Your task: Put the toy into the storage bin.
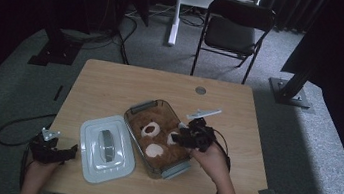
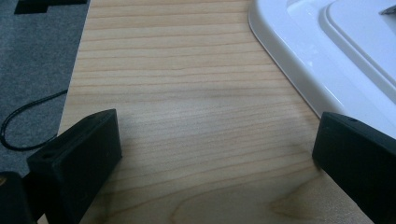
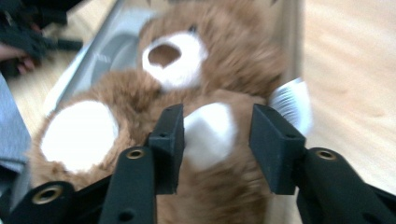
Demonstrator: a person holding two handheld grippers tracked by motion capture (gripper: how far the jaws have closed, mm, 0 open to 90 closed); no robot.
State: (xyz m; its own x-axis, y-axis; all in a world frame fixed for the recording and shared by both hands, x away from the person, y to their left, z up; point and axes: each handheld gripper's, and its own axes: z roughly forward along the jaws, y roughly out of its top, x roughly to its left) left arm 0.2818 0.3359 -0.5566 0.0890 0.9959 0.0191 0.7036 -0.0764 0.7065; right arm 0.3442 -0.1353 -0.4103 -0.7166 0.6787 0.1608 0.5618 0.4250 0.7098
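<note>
A brown teddy bear (image 1: 157, 135) with white paw pads and muzzle lies in a clear container (image 1: 143, 106) at the middle of the table. My right gripper (image 1: 182, 137) reaches over the container's right side onto the bear. In the right gripper view its jaws (image 3: 215, 126) stand on either side of a white paw (image 3: 208, 135), which is narrower than the gap, so this gripper is open. The white lid (image 1: 105, 148) lies flat to the left of the container. My left gripper (image 1: 69, 151) rests open at the table's front left, its jaws (image 2: 215, 135) wide over bare wood beside the lid (image 2: 317, 51).
The wooden table (image 1: 111, 84) has bare room at the back and on the right. A white tag (image 3: 292, 100) sticks out from the bear by the container wall (image 3: 289, 42). A folding chair (image 1: 237, 30) and stand bases are on the carpet beyond the table.
</note>
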